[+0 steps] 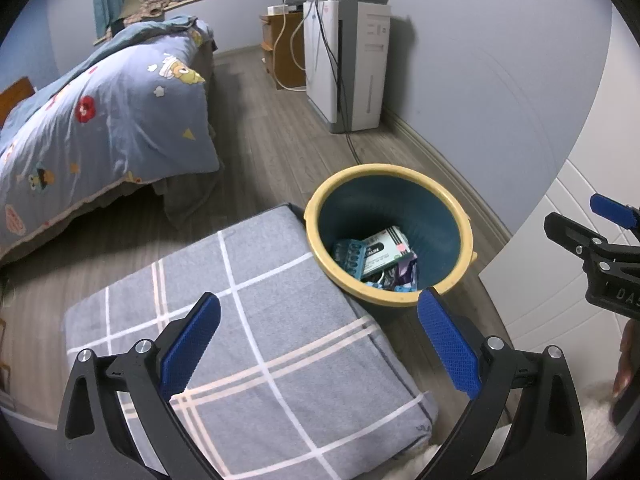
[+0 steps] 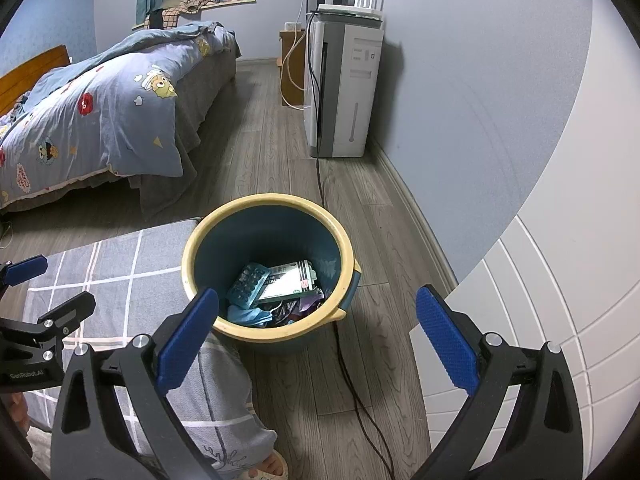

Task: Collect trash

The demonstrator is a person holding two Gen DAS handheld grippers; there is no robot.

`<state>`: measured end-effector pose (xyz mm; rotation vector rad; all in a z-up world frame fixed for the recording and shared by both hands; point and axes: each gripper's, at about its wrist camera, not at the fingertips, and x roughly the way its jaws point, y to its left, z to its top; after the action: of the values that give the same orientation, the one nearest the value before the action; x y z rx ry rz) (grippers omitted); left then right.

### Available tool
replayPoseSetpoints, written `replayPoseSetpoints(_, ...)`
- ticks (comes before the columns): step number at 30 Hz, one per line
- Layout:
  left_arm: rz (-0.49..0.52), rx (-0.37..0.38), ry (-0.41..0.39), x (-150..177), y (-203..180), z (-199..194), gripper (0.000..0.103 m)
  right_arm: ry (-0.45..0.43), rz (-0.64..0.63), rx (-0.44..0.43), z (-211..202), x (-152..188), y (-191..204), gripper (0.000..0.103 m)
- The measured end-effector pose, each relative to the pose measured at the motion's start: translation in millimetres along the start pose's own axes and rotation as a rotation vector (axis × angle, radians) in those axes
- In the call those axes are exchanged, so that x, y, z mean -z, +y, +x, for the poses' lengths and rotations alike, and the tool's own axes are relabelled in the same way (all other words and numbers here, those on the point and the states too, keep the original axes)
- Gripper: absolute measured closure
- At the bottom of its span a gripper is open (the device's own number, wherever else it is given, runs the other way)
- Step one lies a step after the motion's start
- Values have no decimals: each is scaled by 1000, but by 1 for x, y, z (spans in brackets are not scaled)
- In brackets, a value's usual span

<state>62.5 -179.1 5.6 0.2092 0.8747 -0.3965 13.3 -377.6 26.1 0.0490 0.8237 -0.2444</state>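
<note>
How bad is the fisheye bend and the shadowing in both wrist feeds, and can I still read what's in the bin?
Left wrist view: strong barrel bend, dark corners; contents of the yellow-rimmed blue bin sharp. Right wrist view: white tower appliance throws a hard shadow on the wall; green-and-white box readable, no glare.

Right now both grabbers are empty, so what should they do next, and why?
Probably turn away to look for more trash. The left gripper and right gripper are open and hold nothing, the bin already has wrappers in it, and no loose trash shows on the floor nearby.
</note>
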Motion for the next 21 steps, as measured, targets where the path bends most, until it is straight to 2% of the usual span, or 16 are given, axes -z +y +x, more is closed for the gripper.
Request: replayPoseSetpoints(21, 0, 5, 3, 0, 2, -1, 5, 3, 0, 2, 1, -1, 0, 6)
